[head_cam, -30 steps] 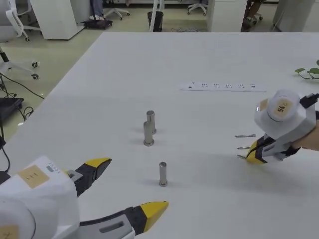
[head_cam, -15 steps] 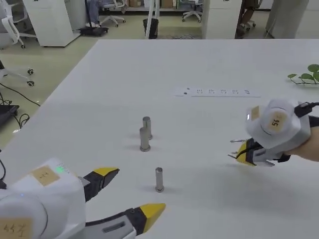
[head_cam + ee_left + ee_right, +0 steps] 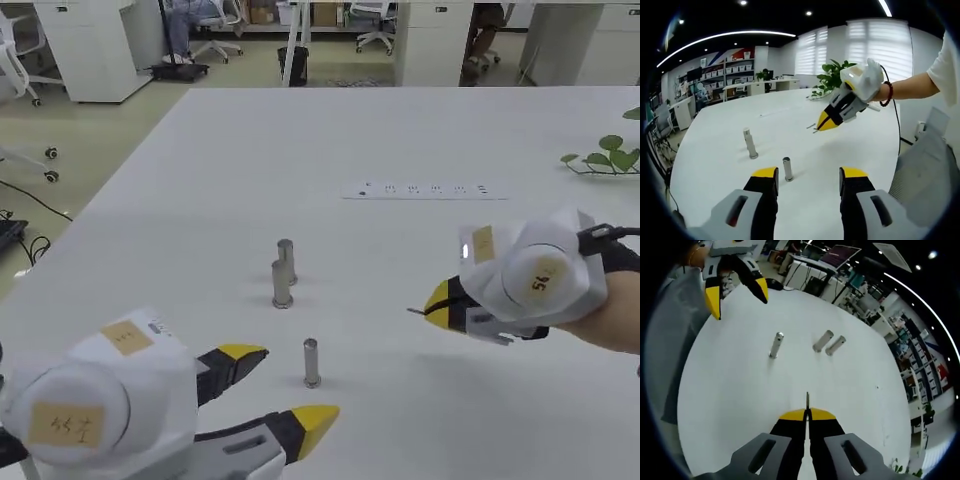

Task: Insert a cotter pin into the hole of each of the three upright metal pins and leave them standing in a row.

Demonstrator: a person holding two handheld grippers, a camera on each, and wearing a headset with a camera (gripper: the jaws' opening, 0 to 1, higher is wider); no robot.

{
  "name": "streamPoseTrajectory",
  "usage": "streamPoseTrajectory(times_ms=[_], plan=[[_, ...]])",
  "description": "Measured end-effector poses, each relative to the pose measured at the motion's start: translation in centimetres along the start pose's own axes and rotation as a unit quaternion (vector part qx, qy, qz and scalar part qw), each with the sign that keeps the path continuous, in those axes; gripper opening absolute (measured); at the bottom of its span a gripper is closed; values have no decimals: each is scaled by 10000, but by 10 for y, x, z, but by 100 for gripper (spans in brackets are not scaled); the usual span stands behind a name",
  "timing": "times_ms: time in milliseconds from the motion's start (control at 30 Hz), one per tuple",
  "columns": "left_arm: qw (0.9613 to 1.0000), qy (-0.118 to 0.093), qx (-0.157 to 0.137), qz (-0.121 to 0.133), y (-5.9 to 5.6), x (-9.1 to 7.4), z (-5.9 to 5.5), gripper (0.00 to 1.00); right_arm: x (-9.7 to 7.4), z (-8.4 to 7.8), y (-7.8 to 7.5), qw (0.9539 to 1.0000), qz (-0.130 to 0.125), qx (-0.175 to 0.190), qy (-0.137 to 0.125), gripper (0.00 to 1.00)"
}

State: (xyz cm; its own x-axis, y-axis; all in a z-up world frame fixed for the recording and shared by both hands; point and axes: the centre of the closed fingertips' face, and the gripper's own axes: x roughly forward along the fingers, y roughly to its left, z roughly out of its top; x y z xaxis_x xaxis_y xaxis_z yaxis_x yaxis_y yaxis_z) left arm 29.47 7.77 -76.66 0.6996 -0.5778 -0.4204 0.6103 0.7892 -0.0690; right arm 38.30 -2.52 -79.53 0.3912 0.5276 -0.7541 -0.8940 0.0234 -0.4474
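Jaws on my right gripper pinch a thin silver cotter pin; my left gripper stands spread before the nearest upright grey metal pin.

Three metal pins stand upright, all nearer than the one power strip: two close together, one alone nearer still. One cotter pin is pinched in the right gripper. With the left gripper, that makes two grippers. One plant sits right of the strip.
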Motion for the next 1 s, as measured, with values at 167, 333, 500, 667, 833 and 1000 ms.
streamPoseTrajectory(times_ms=[167,333,500,667,833,1000], plan=[[9999,-4,-31,-130,-4,4,3,41,-6,25,11,9993,-33,-233,-290,2],[9997,-20,-143,-221,-7,6,5,36,-10,44,22,9975,-50,-526,-473,2],[9988,-61,-364,-306,-10,8,8,32,-14,58,33,9948,-24,-815,-617,2],[9974,-122,-583,-395,-13,9,11,28,-19,69,44,9924,14,-975,-756,2],[9950,-223,-837,-498,-16,10,17,22,-24,78,52,9893,10,-1154,-894,2],[9912,-318,-1120,-637,-20,12,22,18,-27,85,59,9858,8,-1336,-1019,2]])
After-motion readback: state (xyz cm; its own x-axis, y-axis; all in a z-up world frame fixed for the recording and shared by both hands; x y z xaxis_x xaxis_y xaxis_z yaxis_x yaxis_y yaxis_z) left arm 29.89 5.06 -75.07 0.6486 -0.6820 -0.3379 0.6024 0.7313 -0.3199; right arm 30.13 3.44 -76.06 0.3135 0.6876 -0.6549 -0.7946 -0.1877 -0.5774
